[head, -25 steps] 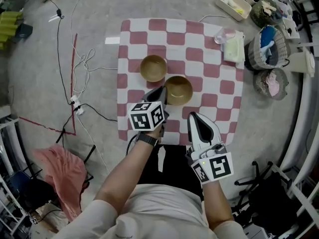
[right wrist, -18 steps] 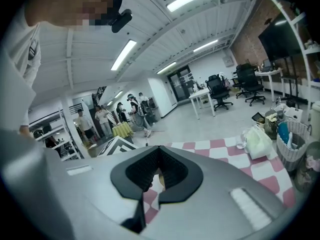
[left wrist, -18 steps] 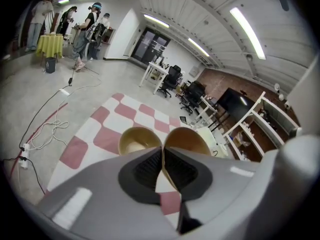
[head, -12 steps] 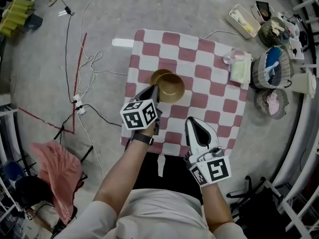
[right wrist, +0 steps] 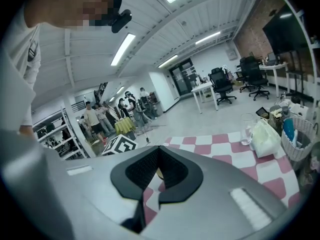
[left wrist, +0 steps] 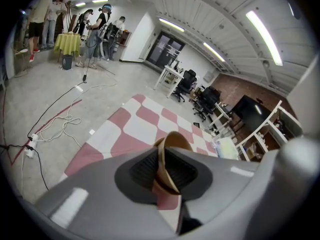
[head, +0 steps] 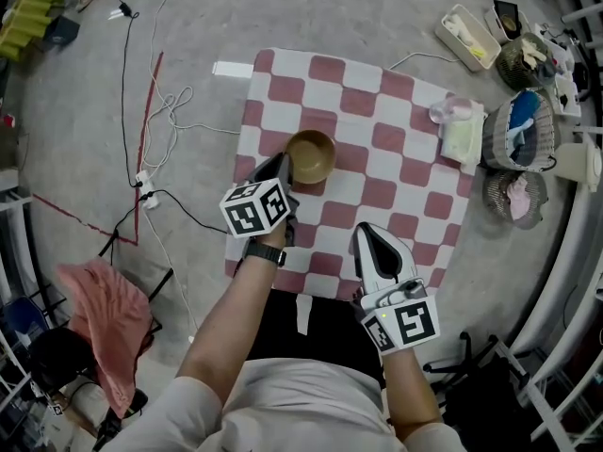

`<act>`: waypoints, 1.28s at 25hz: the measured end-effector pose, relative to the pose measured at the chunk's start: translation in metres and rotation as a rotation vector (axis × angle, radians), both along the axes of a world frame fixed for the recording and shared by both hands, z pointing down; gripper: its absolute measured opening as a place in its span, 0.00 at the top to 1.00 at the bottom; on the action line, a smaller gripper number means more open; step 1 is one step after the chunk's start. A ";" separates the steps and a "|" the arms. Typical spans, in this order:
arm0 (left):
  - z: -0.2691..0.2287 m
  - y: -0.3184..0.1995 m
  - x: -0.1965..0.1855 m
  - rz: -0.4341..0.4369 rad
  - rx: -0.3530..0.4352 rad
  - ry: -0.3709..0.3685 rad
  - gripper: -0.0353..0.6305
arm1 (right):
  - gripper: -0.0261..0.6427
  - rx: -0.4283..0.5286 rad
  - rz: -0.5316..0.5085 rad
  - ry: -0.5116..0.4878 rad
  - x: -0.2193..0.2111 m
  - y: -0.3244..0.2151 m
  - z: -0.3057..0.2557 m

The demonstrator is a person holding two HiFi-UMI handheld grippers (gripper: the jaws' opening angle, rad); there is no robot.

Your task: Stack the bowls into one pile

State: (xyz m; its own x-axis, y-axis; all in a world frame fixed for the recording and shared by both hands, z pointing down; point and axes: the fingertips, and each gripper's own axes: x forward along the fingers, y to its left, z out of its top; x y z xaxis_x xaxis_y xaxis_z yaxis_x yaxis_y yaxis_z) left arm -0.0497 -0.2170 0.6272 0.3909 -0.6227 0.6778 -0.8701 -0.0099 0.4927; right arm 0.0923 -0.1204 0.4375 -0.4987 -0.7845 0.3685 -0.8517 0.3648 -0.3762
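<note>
On the red-and-white checked cloth (head: pixel 377 121) I see one brown bowl shape (head: pixel 311 155); the two bowls sit one in the other there, and I cannot tell them apart. My left gripper (head: pixel 283 166) is at the bowl's left rim and shut on it. In the left gripper view the bowl's thin rim (left wrist: pixel 171 143) stands edge-on between the jaws of the left gripper (left wrist: pixel 167 170). My right gripper (head: pixel 366 234) hovers over the cloth's near edge, to the right of the bowls, shut and holding nothing. In its own view the right gripper (right wrist: pixel 158 176) shows its pads pressed together.
A glass (head: pixel 448 111) and a folded pale cloth (head: pixel 463 140) lie at the cloth's right edge. Baskets (head: pixel 513 130) and a white tray (head: pixel 468 36) stand on the floor to the right. Cables (head: pixel 160 121) trail on the left; a pink cloth (head: pixel 104 309) lies near left.
My left gripper carried the near bowl up and left onto the far bowl; two separate bowls a second ago now show as one. The right gripper barely moved.
</note>
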 end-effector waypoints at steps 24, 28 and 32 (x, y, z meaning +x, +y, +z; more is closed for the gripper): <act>-0.147 0.040 -0.005 0.095 0.266 -0.028 0.94 | 0.95 0.067 -0.059 -0.030 -0.028 -0.012 -0.058; -0.201 0.055 -0.005 0.180 0.390 -0.014 0.94 | 0.95 0.111 -0.049 -0.010 -0.043 -0.006 -0.080; -0.247 0.080 -0.011 0.234 0.471 0.003 0.94 | 0.95 0.156 -0.014 -0.002 -0.056 0.010 -0.107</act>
